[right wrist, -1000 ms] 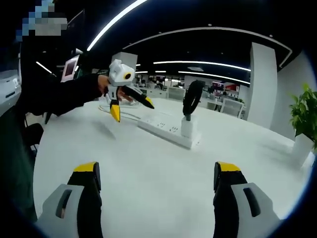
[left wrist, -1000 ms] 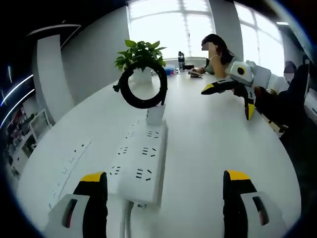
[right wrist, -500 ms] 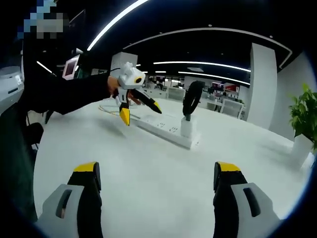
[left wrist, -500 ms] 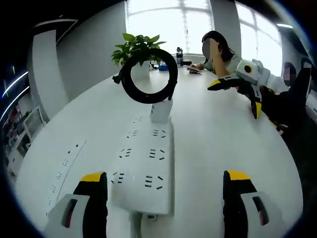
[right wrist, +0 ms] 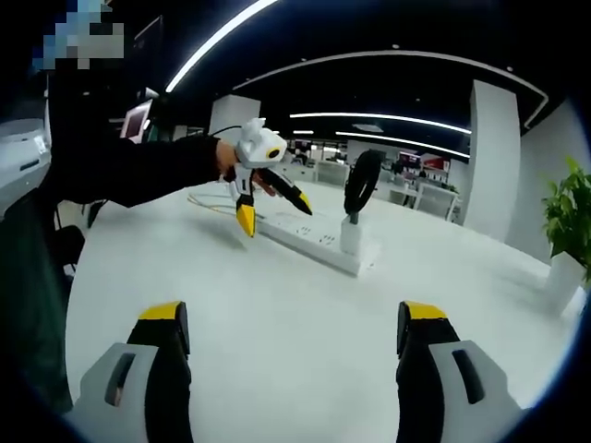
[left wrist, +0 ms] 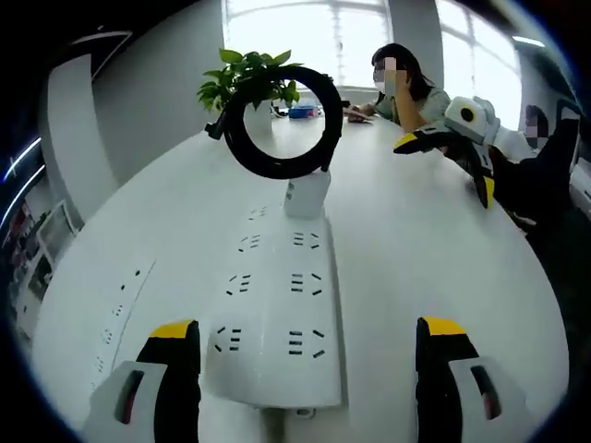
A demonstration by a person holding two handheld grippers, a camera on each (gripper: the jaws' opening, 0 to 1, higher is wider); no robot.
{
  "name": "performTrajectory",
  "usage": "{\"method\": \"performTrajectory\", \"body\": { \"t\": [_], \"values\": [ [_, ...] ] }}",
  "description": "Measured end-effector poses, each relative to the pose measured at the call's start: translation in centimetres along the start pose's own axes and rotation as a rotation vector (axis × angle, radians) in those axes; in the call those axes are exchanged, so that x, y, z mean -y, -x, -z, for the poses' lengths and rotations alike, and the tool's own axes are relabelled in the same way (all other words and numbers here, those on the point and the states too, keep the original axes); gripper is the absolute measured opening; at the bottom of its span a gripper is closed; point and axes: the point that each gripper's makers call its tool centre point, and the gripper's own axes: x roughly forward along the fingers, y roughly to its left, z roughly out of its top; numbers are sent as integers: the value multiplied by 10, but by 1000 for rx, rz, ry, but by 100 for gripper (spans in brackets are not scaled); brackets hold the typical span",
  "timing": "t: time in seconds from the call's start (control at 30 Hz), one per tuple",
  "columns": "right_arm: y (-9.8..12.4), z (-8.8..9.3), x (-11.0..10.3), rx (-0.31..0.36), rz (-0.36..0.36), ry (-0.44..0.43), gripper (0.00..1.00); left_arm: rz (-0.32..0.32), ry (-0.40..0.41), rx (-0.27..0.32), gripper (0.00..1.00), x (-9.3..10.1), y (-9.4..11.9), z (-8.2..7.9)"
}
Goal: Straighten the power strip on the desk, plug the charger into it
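An open-plan office with bright windows and ceiling strip lights surrounds a wide white tabletop (left wrist: 434, 249). On it lies the long white multi-socket power strip (left wrist: 277, 314), which serves as the landmark here. At the strip's far end stands the small white block charger (left wrist: 307, 194), apparently already seated in a socket, with its black cable wound in a loop (left wrist: 277, 120) rising above it. Beyond the strip's far end sits a green potted plant (left wrist: 245, 81) and a seated person (left wrist: 406, 88) at the table's far edge. A second, flatter white strip (left wrist: 125, 309) lies left of the main one.

The left hand-held gripper (left wrist: 309, 369) hangs over the strip's near end, its yellow-tipped jaws spread wide to either side of the body and holding nothing. The right hand-held gripper (right wrist: 291, 360) is well back from the strip, jaws likewise spread and empty above bare tabletop; in its view the strip (right wrist: 309, 238) lies across the middle distance.

With the charger looking plugged, the step in hand seems to be straightening the strip. The next move would call for lowering the left jaws onto the near end and nudging or pinching it to turn it square.

Compared with a second ago, the left hand-held gripper has advanced, so the strip now sits centred between its jaws and larger.
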Motion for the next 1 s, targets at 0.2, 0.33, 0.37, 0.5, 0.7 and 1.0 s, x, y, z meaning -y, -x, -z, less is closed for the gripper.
{"method": "performTrajectory", "body": {
  "t": [0.2,0.33,0.37,0.5,0.7,1.0],
  "values": [
    [0,1,-1,0,-3,3,93,22,19,0,99,-8,-7,-2],
    [0,2,0,4,-4,5,94,52,36,12,99,-8,-14,-8],
    [0,2,0,2,-4,7,93,53,34,10,99,-9,-15,-8],
    [1,4,1,-2,-4,8,94,55,33,2,99,-13,-19,-10],
    [3,4,3,3,3,13,94,78,34,-10,99,-14,-24,-10],
    [5,4,0,0,-2,14,95,84,46,-12,99,-15,-30,-10]
  ]
}}
